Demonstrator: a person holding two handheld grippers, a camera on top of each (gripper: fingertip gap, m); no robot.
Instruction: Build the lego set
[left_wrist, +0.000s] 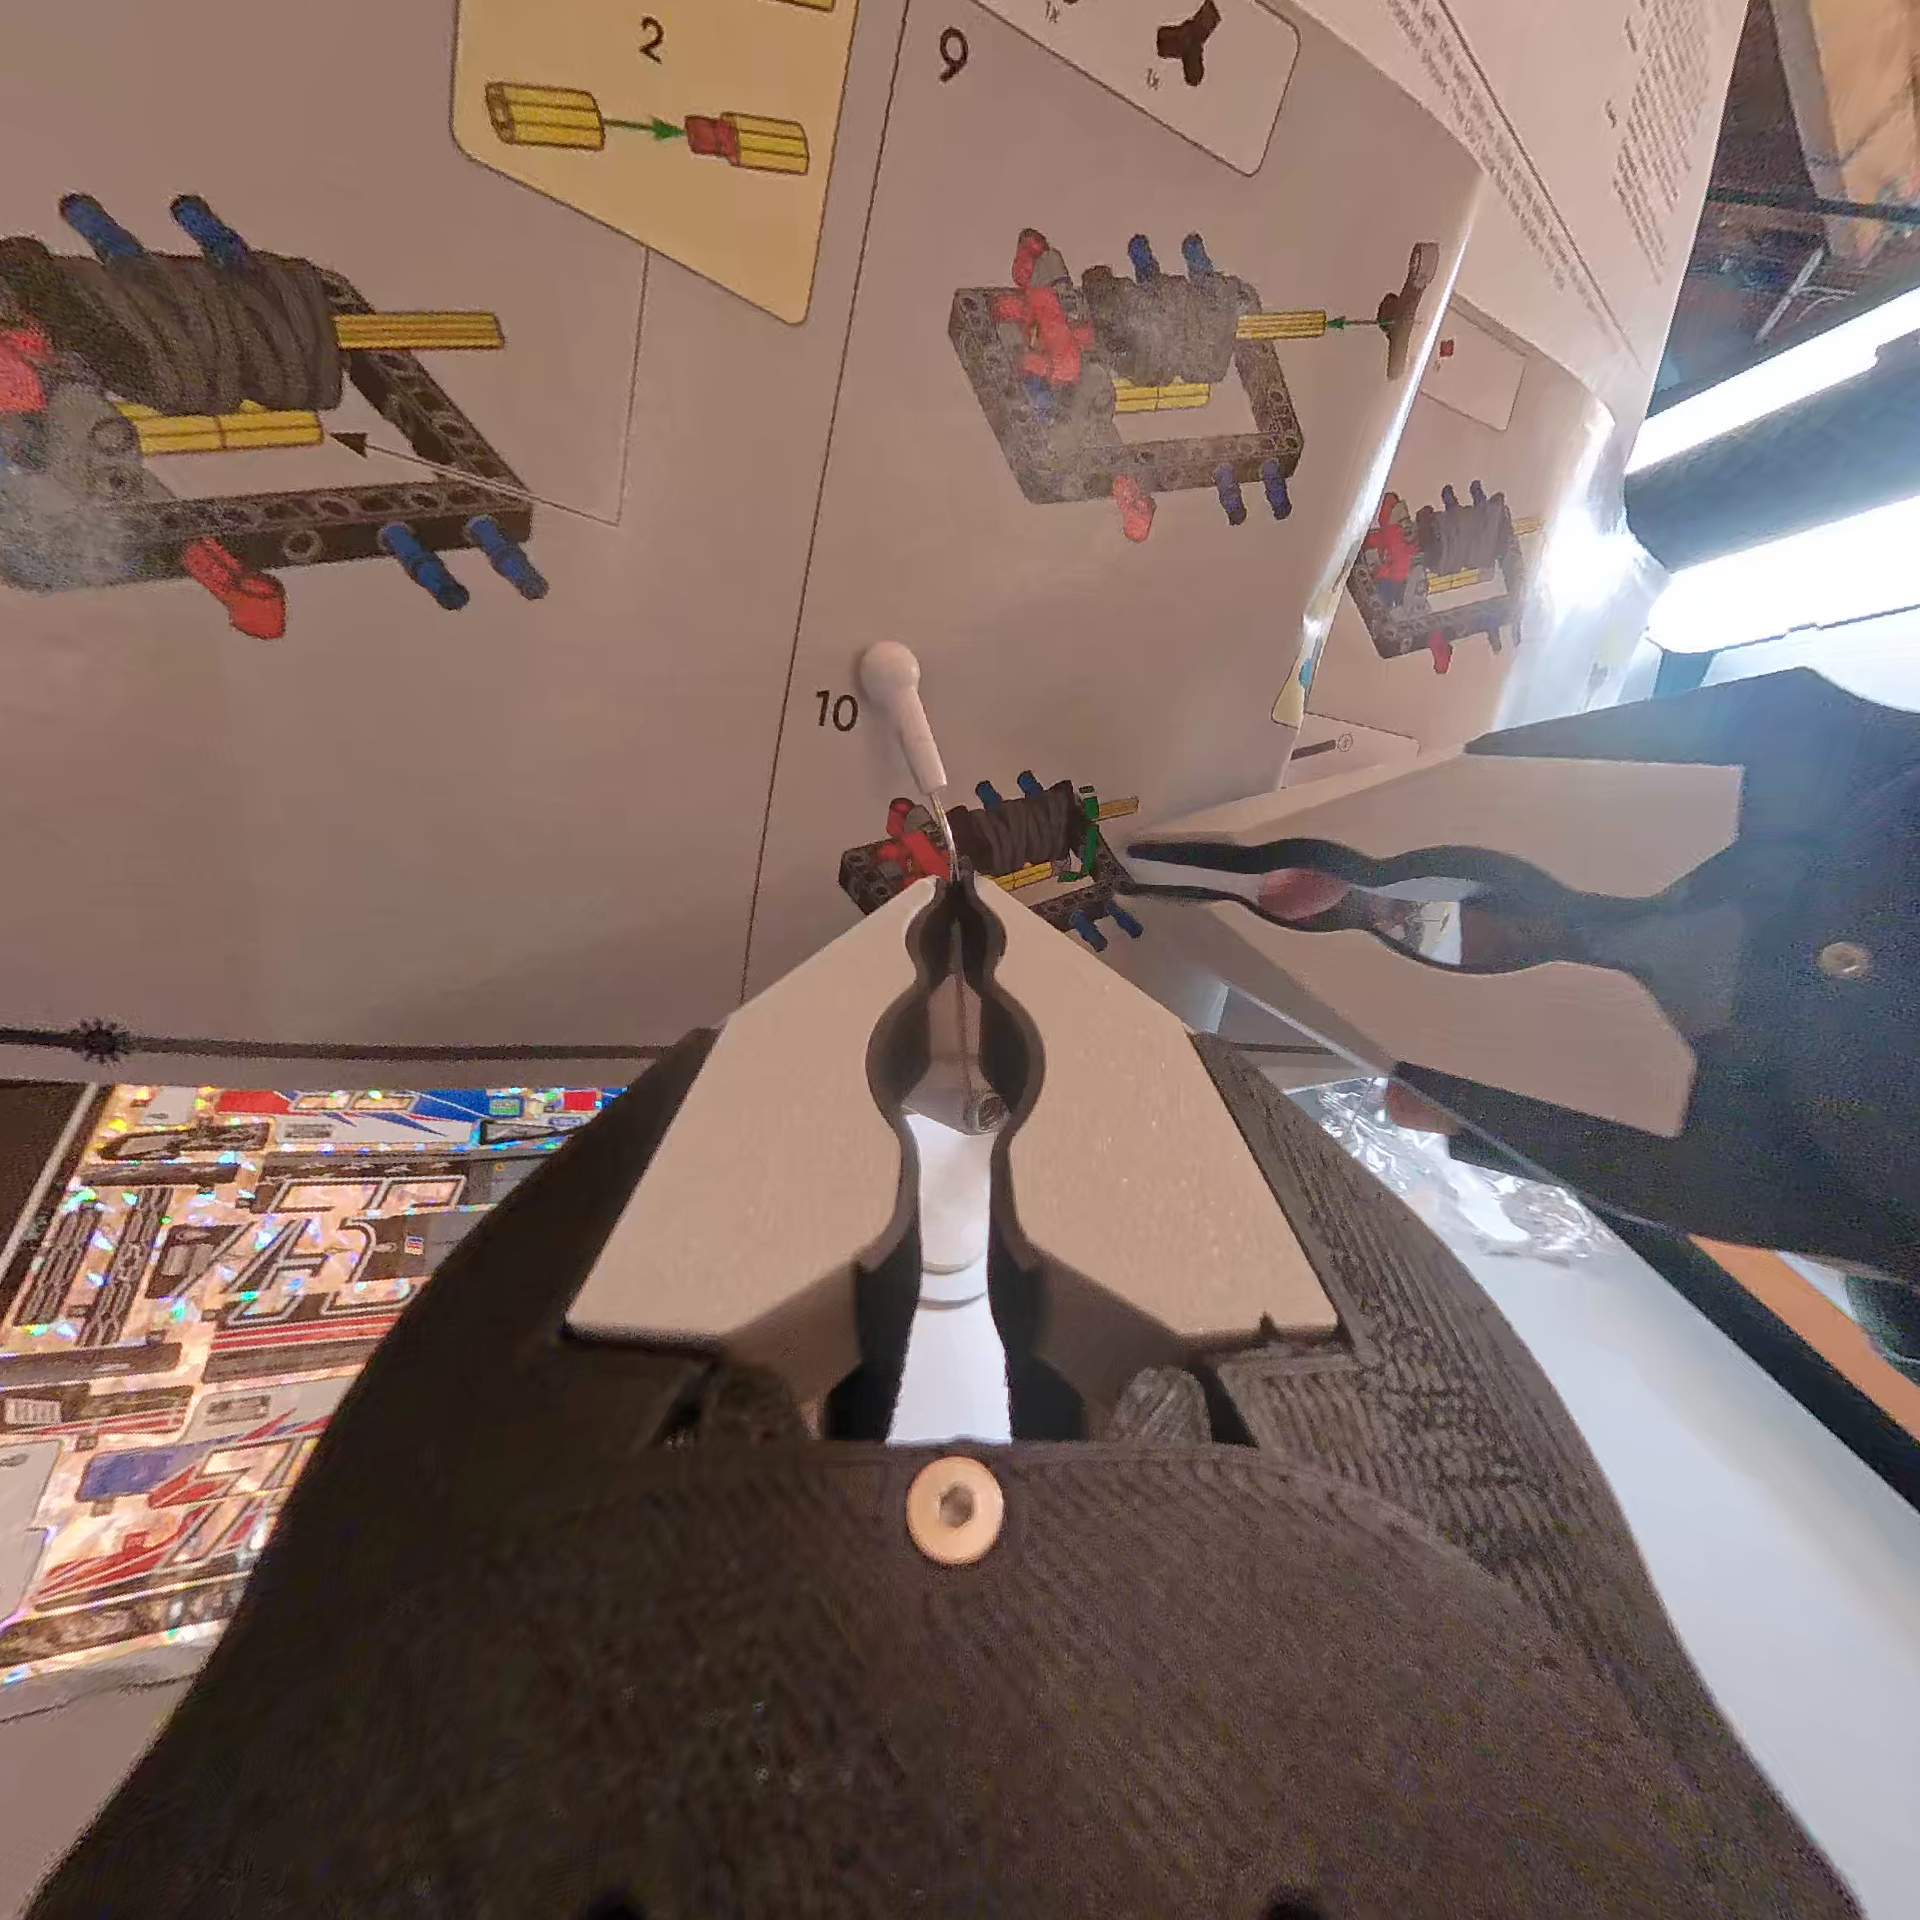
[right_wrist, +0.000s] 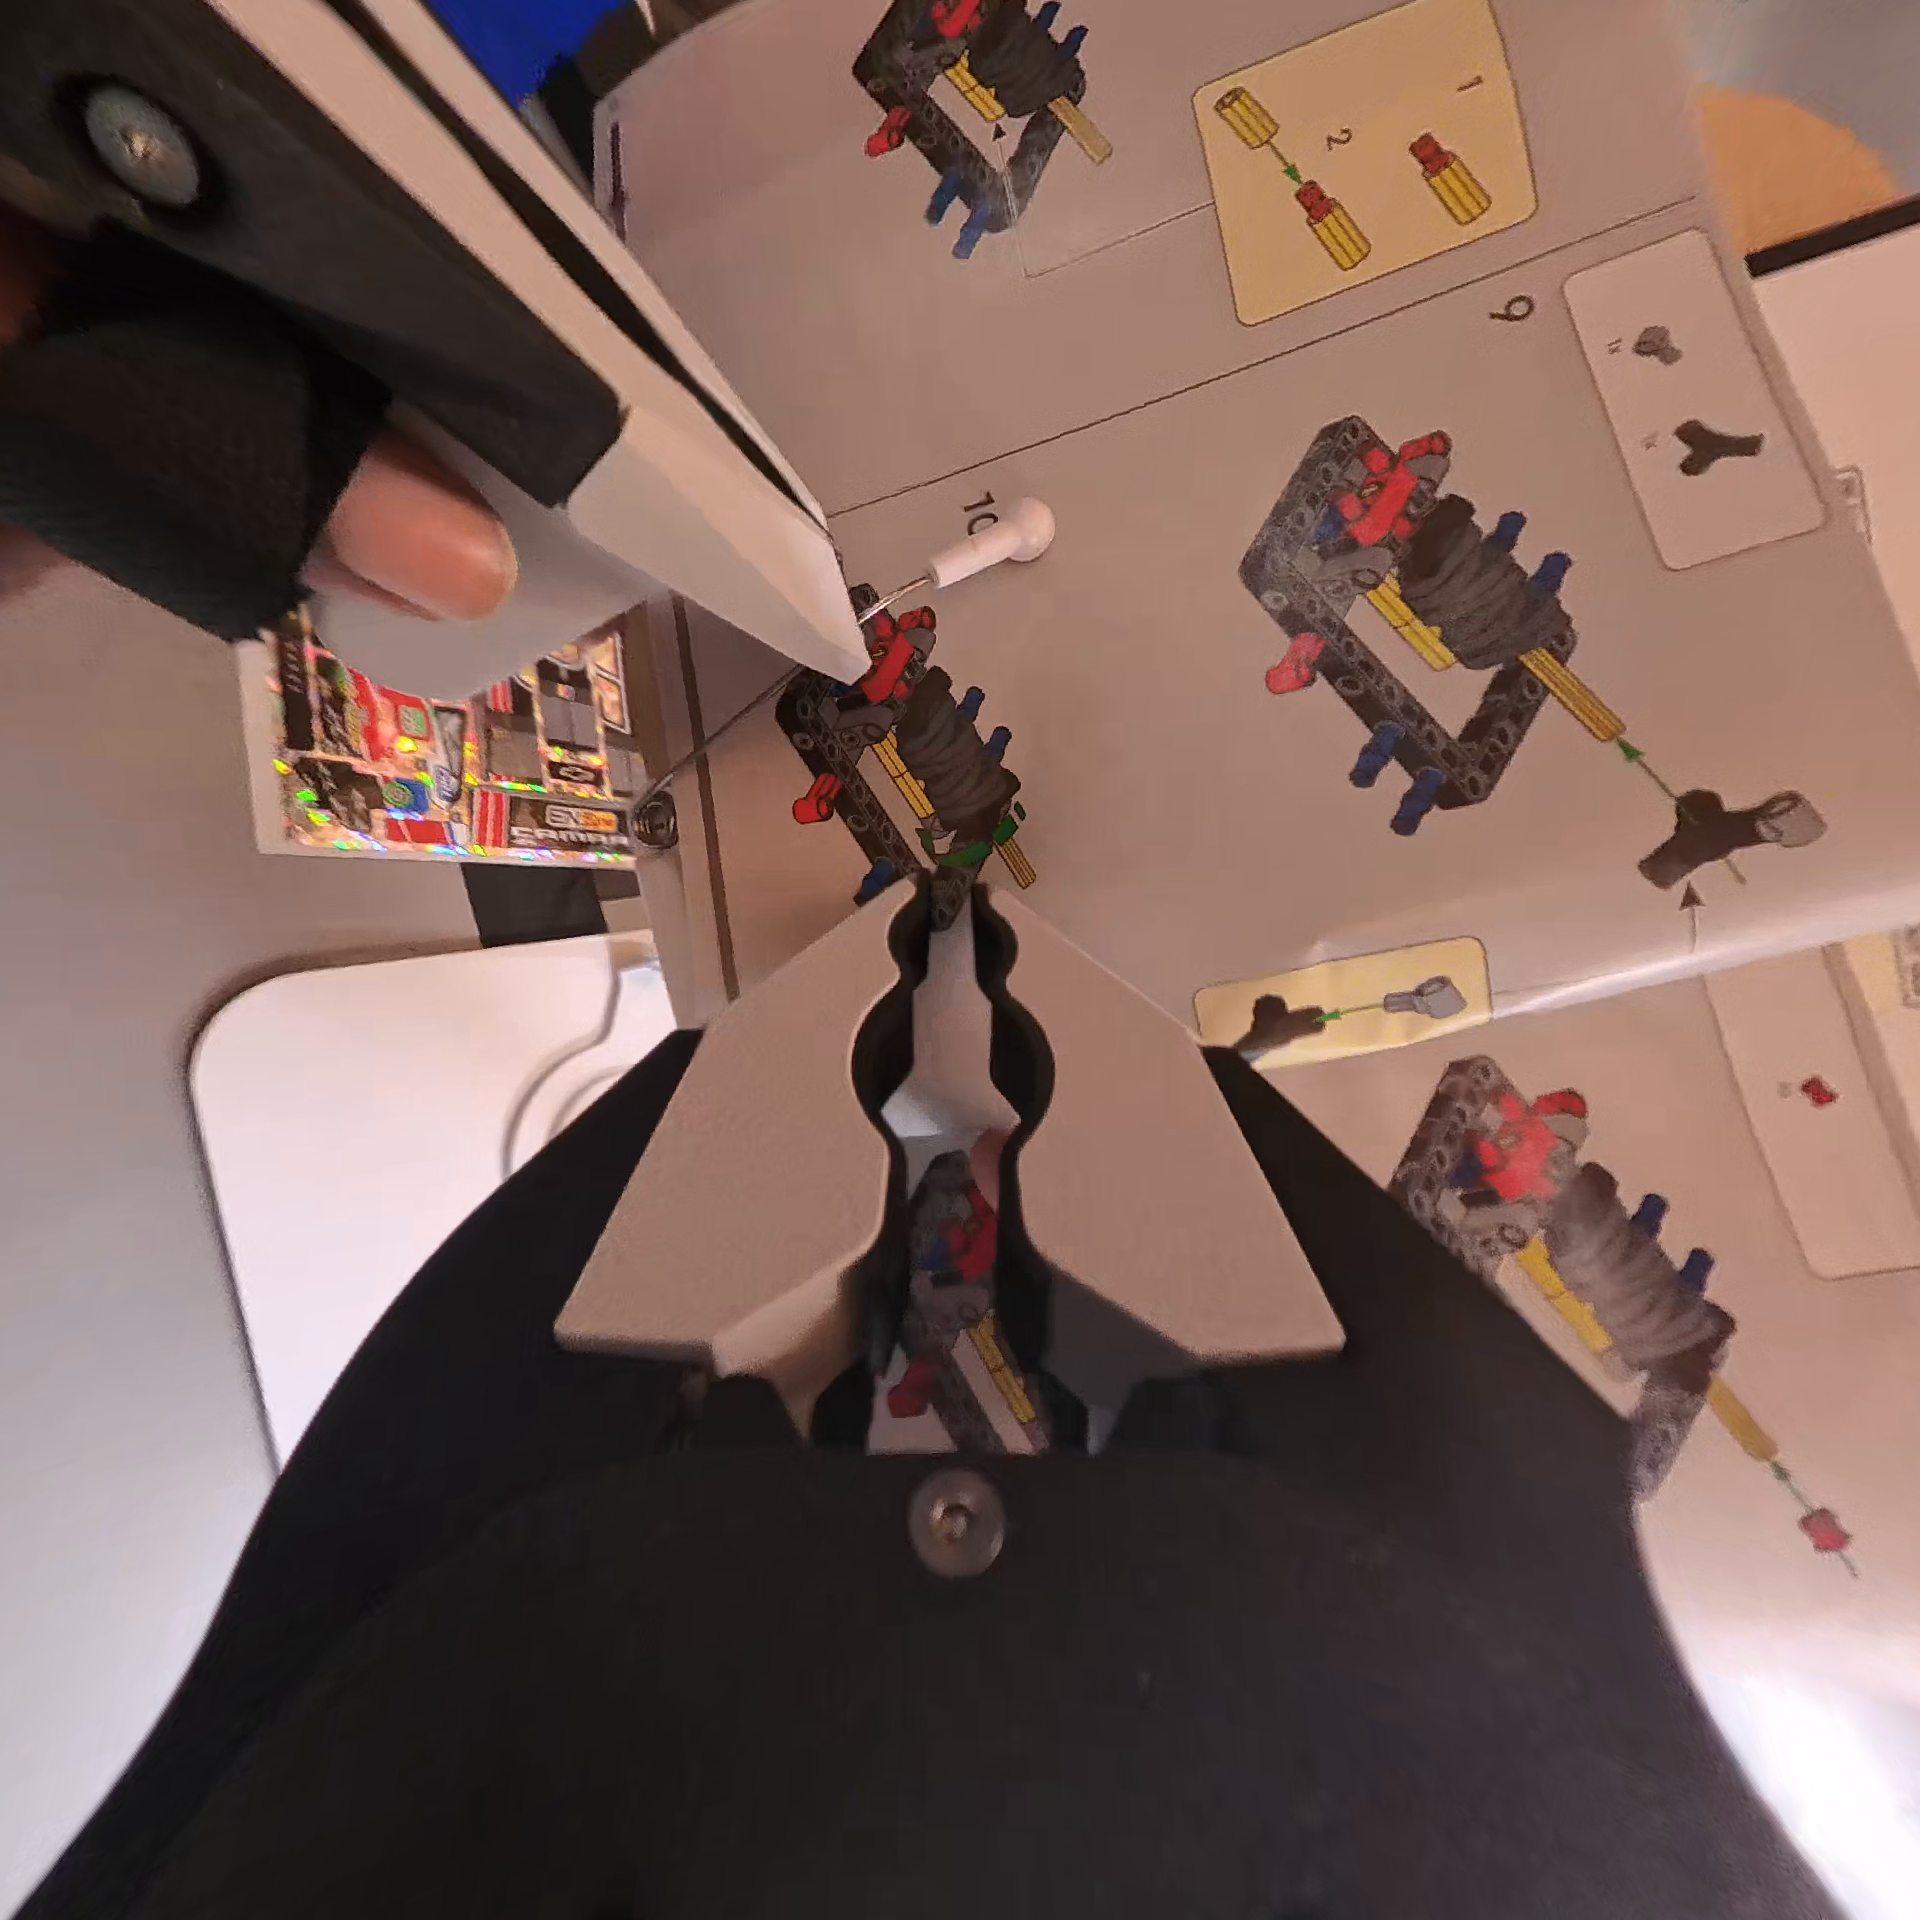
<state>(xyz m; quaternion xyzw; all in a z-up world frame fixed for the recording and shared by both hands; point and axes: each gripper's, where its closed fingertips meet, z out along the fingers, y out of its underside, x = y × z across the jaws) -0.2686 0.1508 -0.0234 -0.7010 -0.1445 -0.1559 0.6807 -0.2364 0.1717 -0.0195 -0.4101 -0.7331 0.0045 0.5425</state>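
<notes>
- Left gripper (left_wrist: 951, 888) first — jaws pressed together at mid-frame, pinching a thin wire that runs up to a white pin (left_wrist: 902, 698) with a rounded head, lying over the page.
- Right gripper (right_wrist: 951, 894) now: its jaws are closed on the edge of the instruction booklet (right_wrist: 1143, 644), the page slipped between the pads at the centre of its view, right by a printed diagram.
- In the left view the right gripper comes in from the right edge, tips meeting the page corner just beside the left tips.
- Risk, as I read it: the wire is hair-thin and springy — a small twist of the left hand could flick it out of the pinch, or drag the pin head across the paper.
- Second risk: the two grippers sit almost touching; if either shifts, the fingers could knock each other and the page would buckle or slip free.
- The booklet itself looks like pale grey glossy pages, open and curling upward, printed with build steps of a dark frame carrying red, blue and yellow parts.
- No real bricks that I can make out — only printed ones.
- Lower left of the left view: a shiny holographic sticker sheet (left_wrist: 208, 1299) flat on the white table (left_wrist: 1714, 1507), with crinkled clear plastic (left_wrist: 1455, 1174) at the right.
</notes>
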